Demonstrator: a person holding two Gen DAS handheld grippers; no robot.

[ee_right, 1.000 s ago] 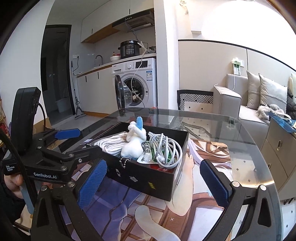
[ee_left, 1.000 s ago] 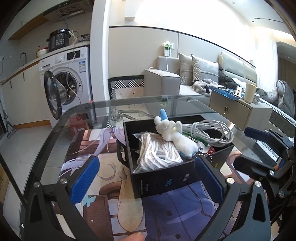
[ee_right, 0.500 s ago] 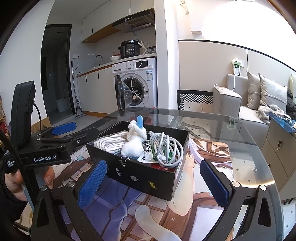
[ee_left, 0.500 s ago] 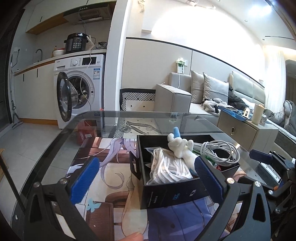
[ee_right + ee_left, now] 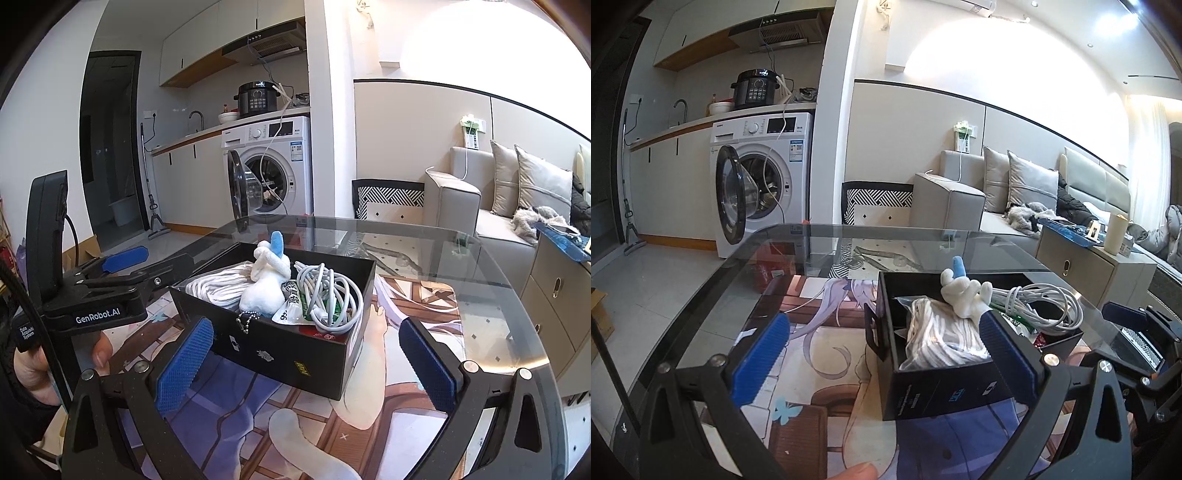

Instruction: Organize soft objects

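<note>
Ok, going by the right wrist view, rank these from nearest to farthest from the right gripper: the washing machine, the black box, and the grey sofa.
1. The black box, just ahead of the right gripper, on the glass table.
2. The grey sofa, beyond the table's far edge, to the right.
3. The washing machine, back in the kitchen, left of centre; only slightly farther than the sofa arm.

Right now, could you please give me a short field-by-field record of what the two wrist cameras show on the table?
surface: glass table over a printed illustrated mat
container: black box, open-topped, on the table
box contents: white plush toy with a blue part, bagged white rope, coiled white cable, green-and-white packet
left gripper: open, holding nothing, at the box's near end
right gripper: open, holding nothing, facing the box's long side
background: washing machine with its door open, sofa
</note>
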